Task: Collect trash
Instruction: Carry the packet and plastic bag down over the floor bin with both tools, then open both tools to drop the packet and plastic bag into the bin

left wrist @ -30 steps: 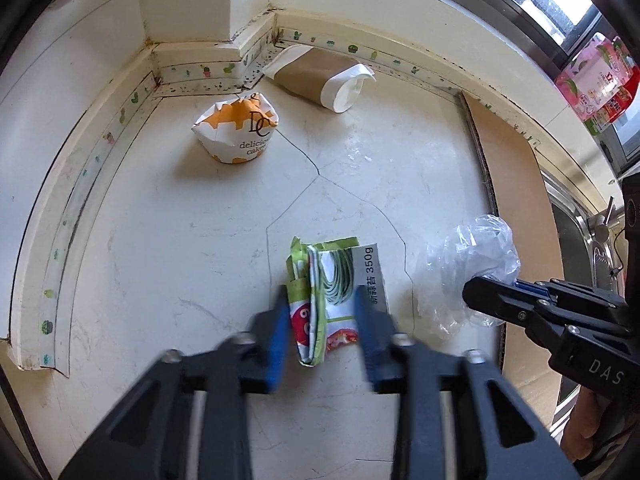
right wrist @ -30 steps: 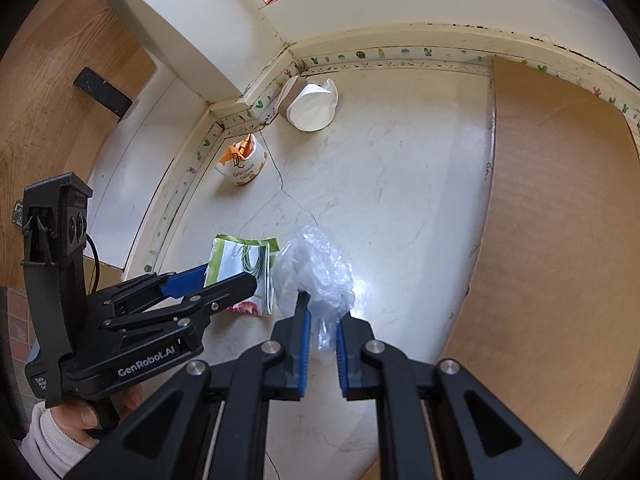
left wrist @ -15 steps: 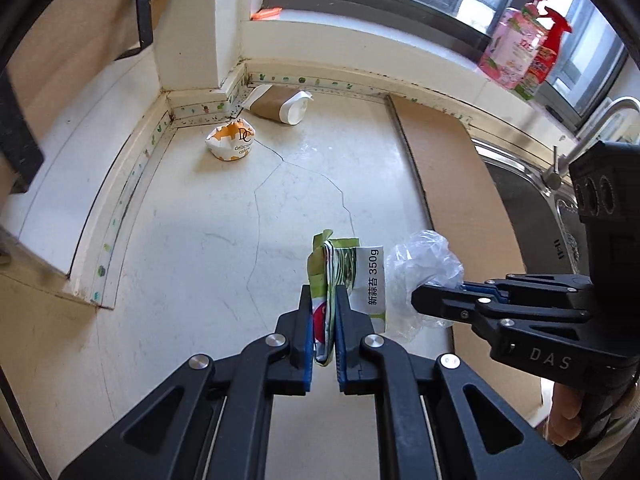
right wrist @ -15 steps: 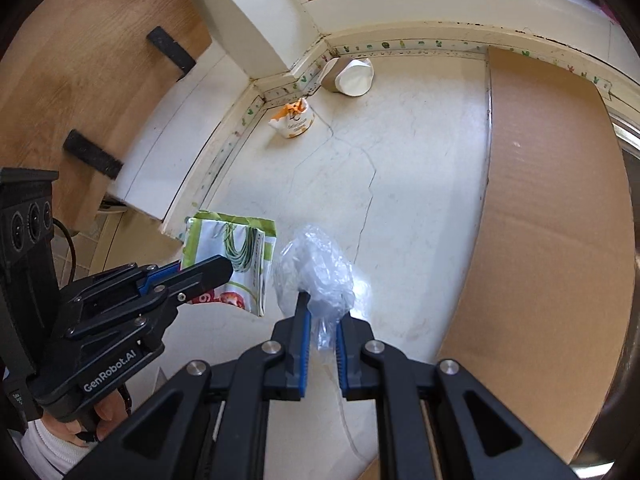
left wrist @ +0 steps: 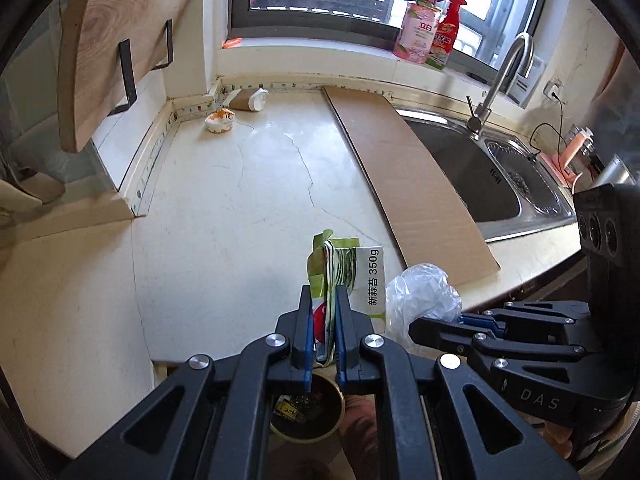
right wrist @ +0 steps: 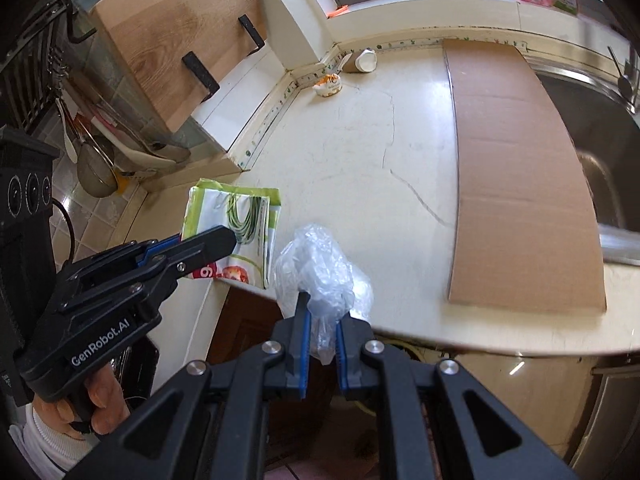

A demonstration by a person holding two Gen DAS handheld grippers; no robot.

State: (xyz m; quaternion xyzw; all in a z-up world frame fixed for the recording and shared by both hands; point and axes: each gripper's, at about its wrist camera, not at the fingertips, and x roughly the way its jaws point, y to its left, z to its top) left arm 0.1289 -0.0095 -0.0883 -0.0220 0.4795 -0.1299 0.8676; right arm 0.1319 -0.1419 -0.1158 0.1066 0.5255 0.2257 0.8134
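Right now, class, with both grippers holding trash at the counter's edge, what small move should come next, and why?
Probably carry both pieces on over the round bin visible below the left gripper, then release. It is shut on the green food packet, the right gripper on the clear plastic bag; both are clear of the countertop.

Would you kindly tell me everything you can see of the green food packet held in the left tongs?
The food packet is a flat, glossy plastic pouch, folded and creased, white with green edges. It shows a picture of green stalks, a red patch near the bottom and black print ending in "350g". The left tongs are shut on its lower edge, so it stands up from them, lifted off the counter near its front edge. The clear plastic bag hangs close on its right; whether they touch is unclear.
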